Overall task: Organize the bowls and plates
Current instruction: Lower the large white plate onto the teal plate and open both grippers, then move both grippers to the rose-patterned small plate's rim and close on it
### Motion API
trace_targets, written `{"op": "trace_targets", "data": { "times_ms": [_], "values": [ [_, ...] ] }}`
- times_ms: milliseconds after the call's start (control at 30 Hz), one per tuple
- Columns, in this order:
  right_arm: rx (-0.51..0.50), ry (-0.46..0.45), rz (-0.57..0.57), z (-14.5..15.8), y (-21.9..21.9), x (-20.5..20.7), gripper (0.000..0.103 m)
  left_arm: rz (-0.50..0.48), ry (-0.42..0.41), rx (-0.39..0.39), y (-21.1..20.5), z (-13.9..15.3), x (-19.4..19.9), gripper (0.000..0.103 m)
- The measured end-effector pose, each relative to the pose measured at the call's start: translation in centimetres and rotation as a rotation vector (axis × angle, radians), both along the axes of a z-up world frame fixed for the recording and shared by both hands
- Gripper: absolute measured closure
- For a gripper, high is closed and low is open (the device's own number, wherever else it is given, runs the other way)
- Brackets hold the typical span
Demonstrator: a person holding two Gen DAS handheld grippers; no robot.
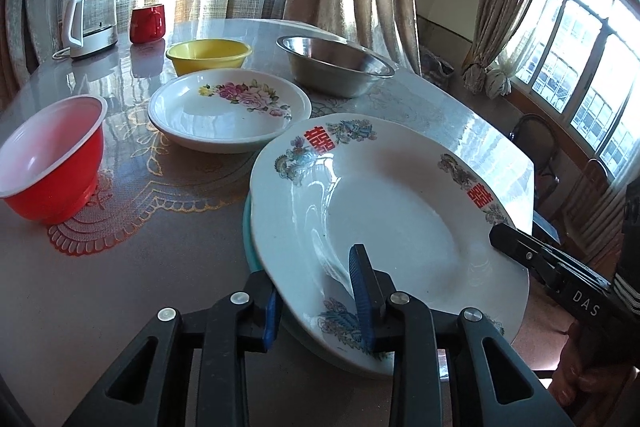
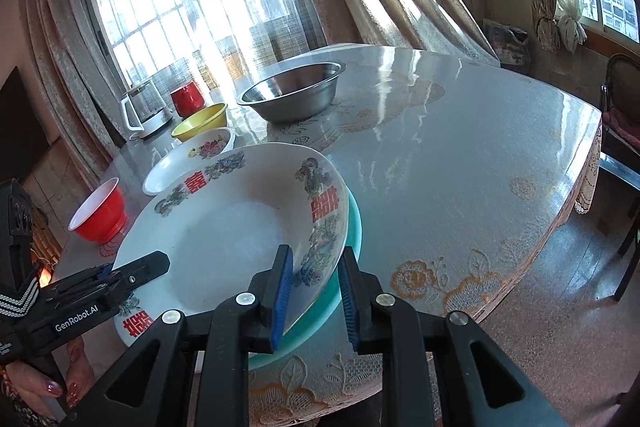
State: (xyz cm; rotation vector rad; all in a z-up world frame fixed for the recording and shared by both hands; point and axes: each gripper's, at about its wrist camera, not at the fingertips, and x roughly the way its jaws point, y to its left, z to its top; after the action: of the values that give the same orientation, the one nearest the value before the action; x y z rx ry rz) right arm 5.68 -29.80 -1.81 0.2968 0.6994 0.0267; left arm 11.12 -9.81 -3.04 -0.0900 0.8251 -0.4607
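Observation:
A large white plate with red characters (image 1: 384, 219) (image 2: 232, 227) lies on a teal plate (image 1: 250, 247) (image 2: 340, 291) at the table's near edge. My left gripper (image 1: 316, 301) straddles the stack's rim, one blue pad inside the white plate, one outside; the jaws stand apart around the rim. My right gripper (image 2: 314, 301) straddles the opposite rim the same way, and shows in the left wrist view (image 1: 520, 247). A floral plate (image 1: 230, 111) (image 2: 188, 157), a red bowl (image 1: 50, 159) (image 2: 100, 213), a yellow bowl (image 1: 208, 55) (image 2: 200, 123) and a steel bowl (image 1: 334, 65) (image 2: 292, 95) stand further back.
A glass kettle (image 1: 90, 21) (image 2: 144, 107) and a red mug (image 1: 147, 23) (image 2: 187, 99) stand at the far side by the curtains. The table's edge (image 2: 552, 227) drops off to the right, with chairs (image 2: 618, 107) beyond. The glossy tabletop (image 2: 440, 167) stretches to the right.

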Motion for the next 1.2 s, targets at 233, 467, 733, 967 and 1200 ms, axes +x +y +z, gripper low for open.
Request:
{"op": "trace_targets", "data": {
  "times_ms": [233,467,733,967,1200],
  "values": [
    [0.003,-0.002,-0.01,-0.2,0.0,0.4,0.08,-0.008,0.001,-0.001,-0.3,-0.1,0.0,0.07],
    [0.001,0.005,-0.01,-0.1,0.2,0.0,0.079,-0.001,-0.053,0.049,-0.4,0.4,-1.3,0.064],
    [-0.024,0.016,-0.023,0.2,0.7,-0.4,0.078,0.04,-0.11,0.067,1.0,2.5,-1.9,0.05],
    [-0.084,-0.015,-0.064,2.0,0.7,-1.3,0.07,0.102,-0.137,0.082,2.4,3.6,-1.3,0.039],
    [-0.076,-0.037,-0.06,3.4,0.7,-0.5,0.065,0.151,-0.126,0.067,3.5,3.8,0.2,0.03]
  ]
}}
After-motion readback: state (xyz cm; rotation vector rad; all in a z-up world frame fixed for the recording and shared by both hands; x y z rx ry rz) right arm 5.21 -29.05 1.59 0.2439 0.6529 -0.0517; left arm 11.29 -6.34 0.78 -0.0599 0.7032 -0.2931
